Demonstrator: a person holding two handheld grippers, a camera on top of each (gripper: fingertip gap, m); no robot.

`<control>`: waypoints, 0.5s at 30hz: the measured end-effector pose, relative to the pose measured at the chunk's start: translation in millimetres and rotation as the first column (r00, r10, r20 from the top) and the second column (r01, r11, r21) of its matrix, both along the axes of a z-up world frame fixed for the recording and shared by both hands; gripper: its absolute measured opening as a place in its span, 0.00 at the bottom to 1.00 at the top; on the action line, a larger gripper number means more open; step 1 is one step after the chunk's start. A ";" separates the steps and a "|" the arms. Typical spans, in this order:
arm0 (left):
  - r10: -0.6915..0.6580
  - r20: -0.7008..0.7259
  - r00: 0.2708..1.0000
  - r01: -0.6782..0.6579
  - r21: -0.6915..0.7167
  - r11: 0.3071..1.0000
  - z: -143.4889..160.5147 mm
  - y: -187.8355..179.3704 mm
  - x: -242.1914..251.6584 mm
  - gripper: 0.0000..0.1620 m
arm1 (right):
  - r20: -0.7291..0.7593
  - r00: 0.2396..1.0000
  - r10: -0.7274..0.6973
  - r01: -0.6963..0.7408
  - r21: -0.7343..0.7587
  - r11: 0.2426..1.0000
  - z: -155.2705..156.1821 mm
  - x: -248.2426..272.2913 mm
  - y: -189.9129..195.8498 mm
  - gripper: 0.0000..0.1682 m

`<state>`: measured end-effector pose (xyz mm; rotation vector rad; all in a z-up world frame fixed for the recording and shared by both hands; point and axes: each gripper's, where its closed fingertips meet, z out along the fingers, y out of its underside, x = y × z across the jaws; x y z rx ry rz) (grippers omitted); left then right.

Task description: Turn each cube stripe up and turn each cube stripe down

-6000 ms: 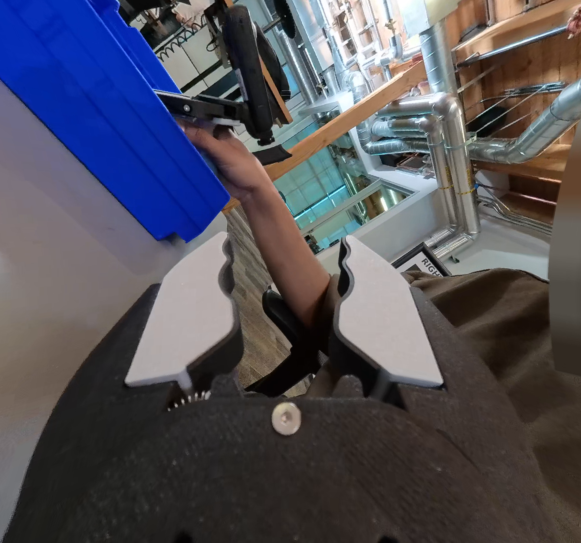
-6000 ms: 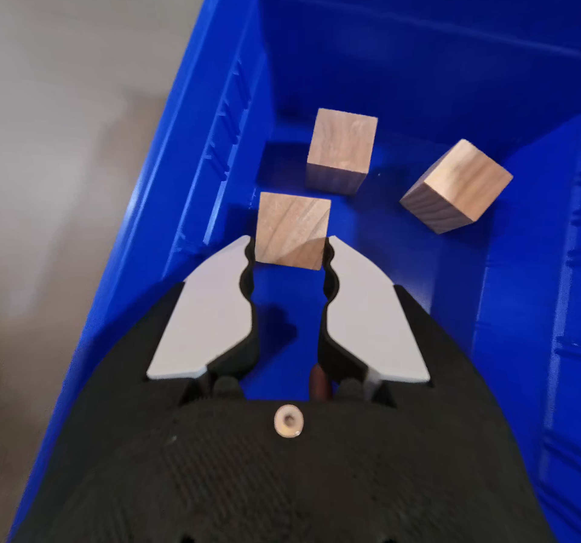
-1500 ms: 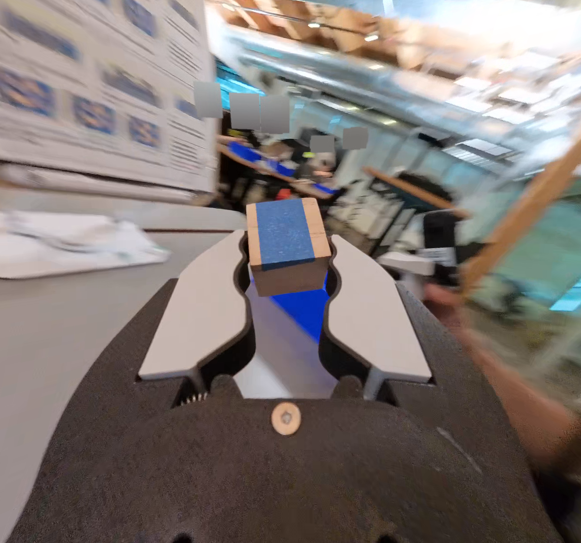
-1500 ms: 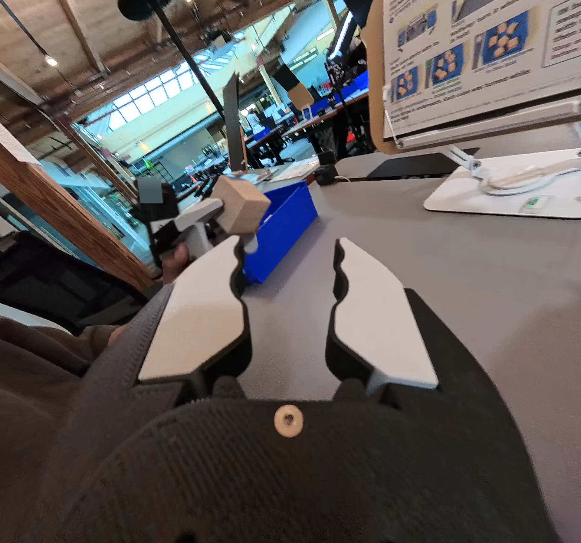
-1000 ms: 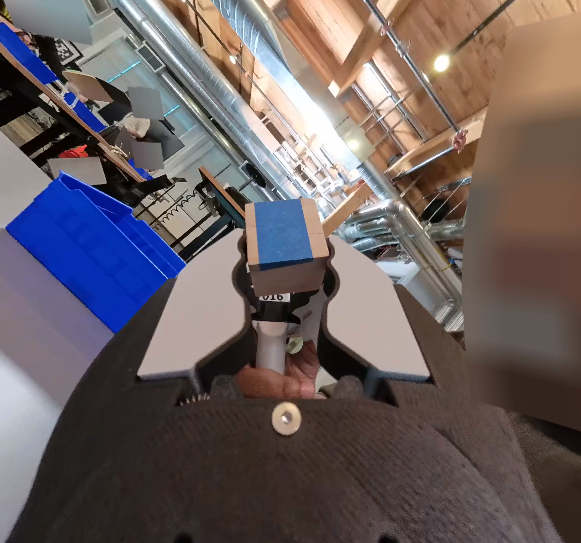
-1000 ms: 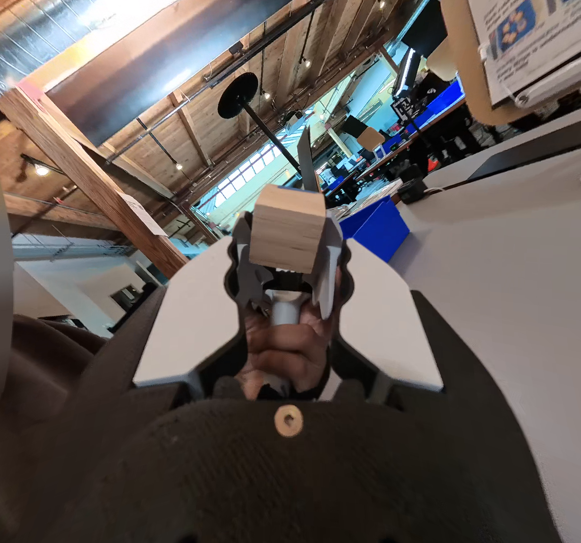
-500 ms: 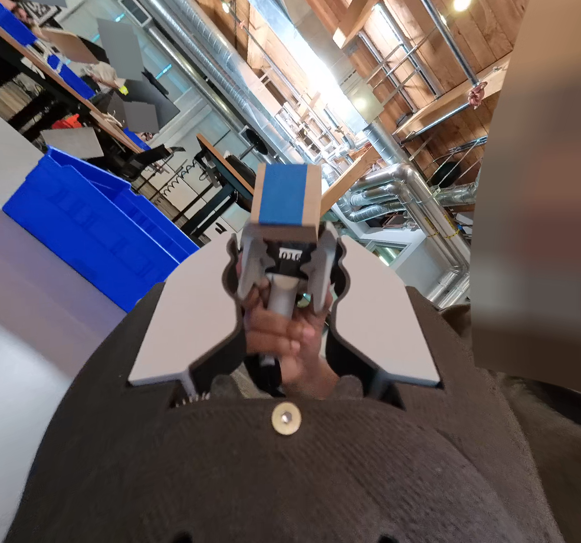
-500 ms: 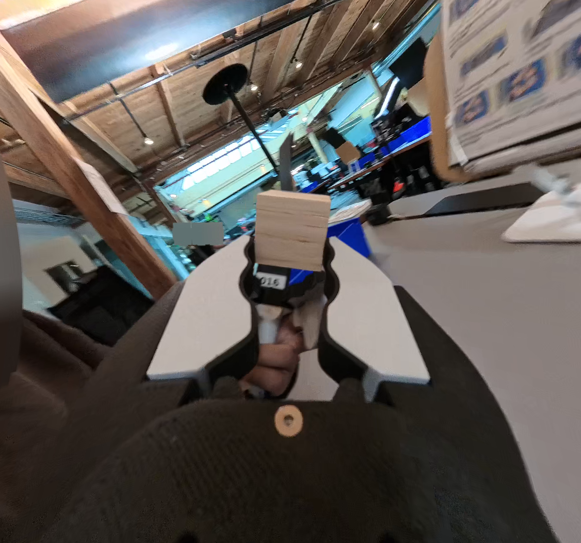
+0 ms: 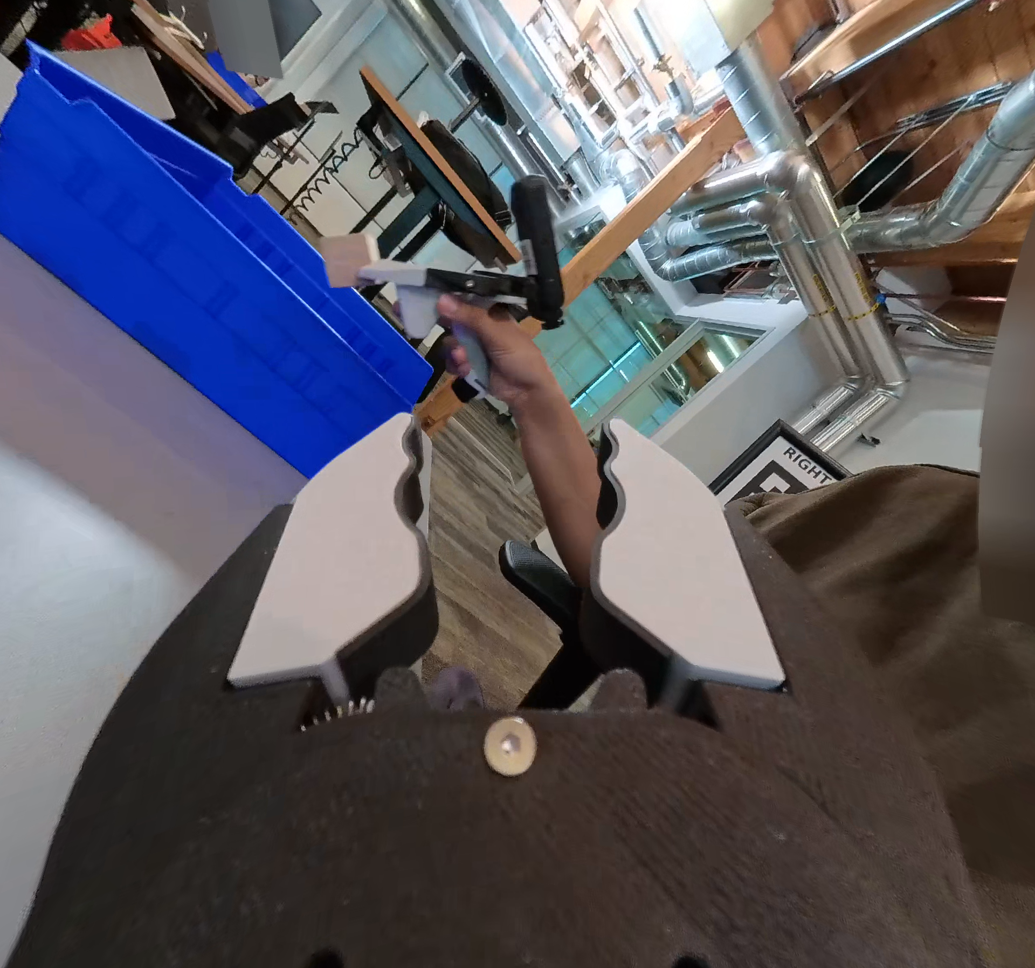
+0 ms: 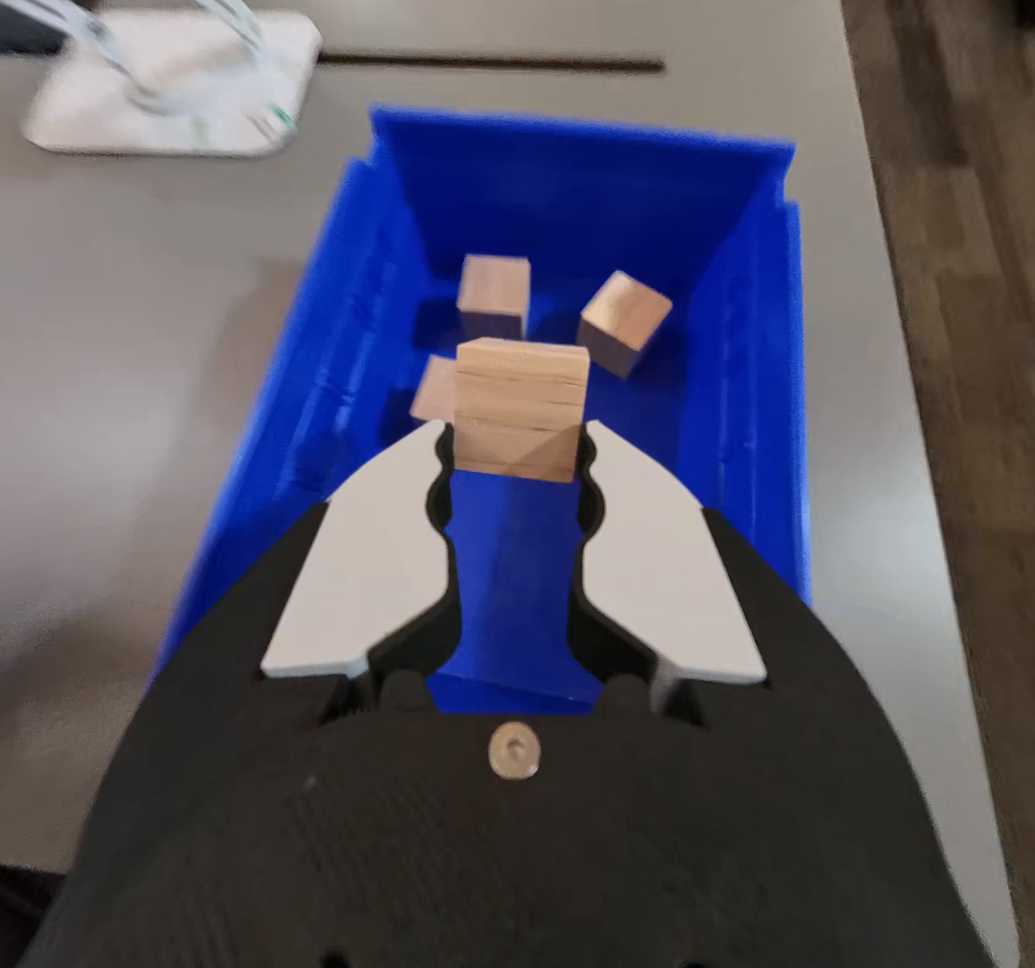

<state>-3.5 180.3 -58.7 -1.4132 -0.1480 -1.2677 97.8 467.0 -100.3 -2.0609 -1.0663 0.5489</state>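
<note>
Two claws: our left claw (image 9: 509,470) is released and holds nothing, beside the blue bin (image 10: 745,381). Our right claw (image 10: 514,439) grasps a wooden cube (image 10: 520,417) above the bin, where three cubes (image 10: 494,297) lie.

Left wrist view is pretty bright, with blown-out glare around the ceiling ducts (image 9: 661,16) up top. Heavy fisheye there: the pipes (image 9: 840,224) and beams bend toward the edges. The counter (image 9: 84,493) at left smears into soft blur, and a grey mosaic patch sits on the right edge. Right wrist view is dimmer, evenly lit from above, and motion-blurred all over. The blue bin (image 10: 745,392) and the cubes (image 10: 495,297) inside look soft, with short dark shadows beside them.
</note>
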 end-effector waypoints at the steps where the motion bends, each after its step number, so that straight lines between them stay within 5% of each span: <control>1: -0.006 0.008 1.000 0.006 -0.006 1.000 -1.1 0.5 0.6 0.37 | 0.038 0.999 -0.020 0.021 -0.024 0.999 -16.1 2.1 5.7 0.26; 6: -0.002 0.062 0.998 0.003 -0.018 1.000 -0.9 1.5 -0.6 0.37 | 0.153 0.985 -0.075 0.094 -0.115 0.989 -67.2 1.4 19.1 0.26; 15: -0.011 0.053 0.999 0.013 -0.030 0.999 -4.1 2.2 4.0 0.37 | 0.234 0.966 -0.105 0.142 -0.147 0.979 -88.6 3.9 37.2 0.26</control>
